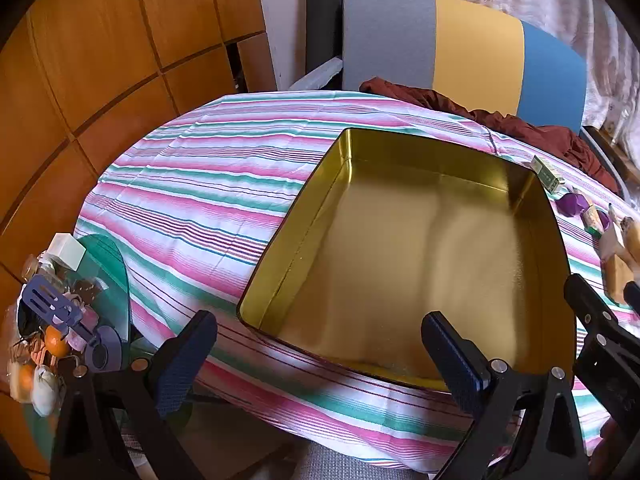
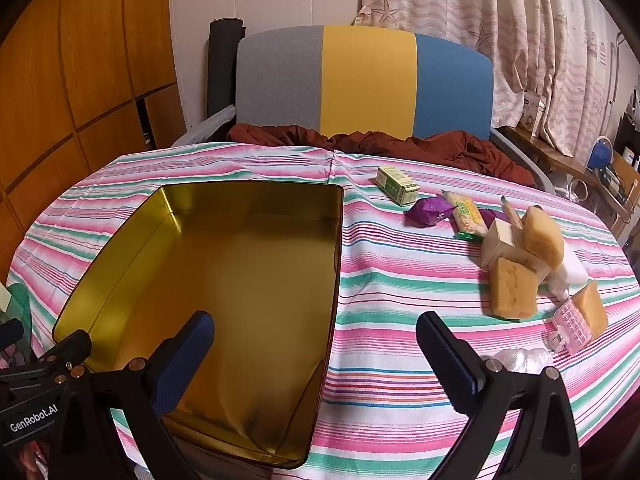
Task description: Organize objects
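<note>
Gold tin (image 2: 224, 280) on worktop (image 2: 400, 320) holds nothing; nothing sorted yet, I judge. Loose items at 2 o'clock: green box (image 2: 397, 185), purple packet (image 2: 429, 211), sponges (image 2: 514, 289). Left gripper (image 1: 320, 364) and right gripper (image 2: 316, 360) both spread, carrying nothing.

Gold tin (image 2: 240, 280) near corner behind left tongs (image 2: 44, 364) (pkg text (image 2: 400, 186) unreadable)
</note>
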